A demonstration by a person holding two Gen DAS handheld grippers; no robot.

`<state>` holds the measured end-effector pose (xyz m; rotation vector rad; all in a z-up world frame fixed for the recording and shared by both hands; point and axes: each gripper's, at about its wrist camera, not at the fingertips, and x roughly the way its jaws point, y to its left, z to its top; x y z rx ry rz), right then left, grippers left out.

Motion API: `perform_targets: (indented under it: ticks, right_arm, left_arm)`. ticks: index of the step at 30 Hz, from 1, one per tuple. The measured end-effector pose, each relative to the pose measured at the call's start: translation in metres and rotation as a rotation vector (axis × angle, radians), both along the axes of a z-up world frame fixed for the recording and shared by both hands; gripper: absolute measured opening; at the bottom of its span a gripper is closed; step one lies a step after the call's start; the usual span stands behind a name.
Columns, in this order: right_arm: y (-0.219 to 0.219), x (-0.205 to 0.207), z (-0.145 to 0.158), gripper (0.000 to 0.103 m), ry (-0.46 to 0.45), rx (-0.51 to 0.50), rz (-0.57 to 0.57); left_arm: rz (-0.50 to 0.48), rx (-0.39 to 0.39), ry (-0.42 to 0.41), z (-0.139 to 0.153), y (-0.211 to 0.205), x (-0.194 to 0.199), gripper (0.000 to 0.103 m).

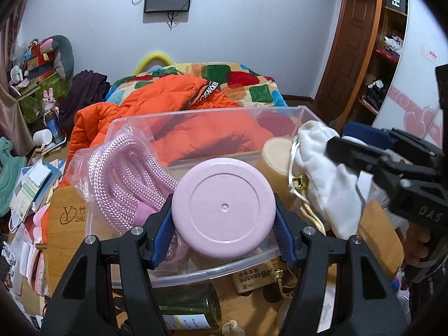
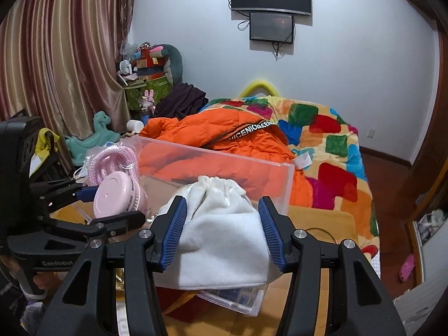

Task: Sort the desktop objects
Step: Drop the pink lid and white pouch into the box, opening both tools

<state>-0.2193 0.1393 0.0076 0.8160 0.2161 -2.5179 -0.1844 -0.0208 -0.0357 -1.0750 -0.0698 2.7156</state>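
Observation:
My left gripper [image 1: 222, 224] is shut on a round pink container [image 1: 223, 208] and holds it over the near edge of a clear plastic bin [image 1: 280, 111]. My right gripper [image 2: 222, 232] is shut on a white drawstring pouch [image 2: 221, 232], held over the same bin [image 2: 252, 162]. A bagged pink braided rope [image 1: 126, 168] lies in the bin's left part. A beige cylinder [image 1: 275, 154] stands in the bin behind the pouch [image 1: 327, 168]. The right gripper shows at the right of the left wrist view [image 1: 364, 162]; the left one, with the pink container [image 2: 117, 196], shows at the left of the right wrist view.
The bin rests on a wooden desk [image 1: 67, 224]. In front of it lie a green glass bottle [image 1: 187, 305] and an eraser box [image 1: 254, 277]. Behind is a bed with an orange jacket [image 1: 156, 103] and a colourful blanket [image 2: 330, 140]. Papers clutter the left [image 1: 30, 184].

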Motion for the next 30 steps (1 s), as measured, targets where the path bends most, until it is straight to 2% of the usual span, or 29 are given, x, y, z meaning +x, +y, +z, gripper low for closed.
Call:
perform_targets:
  ticks: [8,12,13,17,20,26,30]
  right_arm:
    - [0.021,0.025,0.016,0.05,0.037,-0.04,-0.01]
    - [0.028,0.045,0.014,0.049,0.022,-0.059,0.031]
    - [0.028,0.049,0.012,0.048,0.014,-0.061,0.04]
    - [0.017,0.053,-0.004,0.021,-0.038,-0.027,0.086]
    - [0.006,0.045,-0.015,0.018,-0.055,0.021,0.081]
    - [0.003,0.022,-0.019,0.017,-0.096,-0.007,0.082]
    - [-0.004,0.012,-0.023,0.018,-0.1,0.013,0.081]
  left_arm:
    - [0.003,0.005,-0.013,0.0,-0.001,0.001,0.063]
    - [0.0,0.003,-0.007,0.002,-0.002,0.002,0.063]
    - [-0.004,0.006,-0.004,0.003,-0.001,0.003,0.064]
    - [-0.009,-0.006,0.009,0.006,0.001,0.005,0.065]
    - [-0.005,-0.014,0.009,0.005,0.001,0.007,0.065]
    - [0.011,0.001,0.005,0.003,-0.01,0.008,0.066]
    - [0.013,0.016,0.004,0.003,-0.015,0.01,0.066]
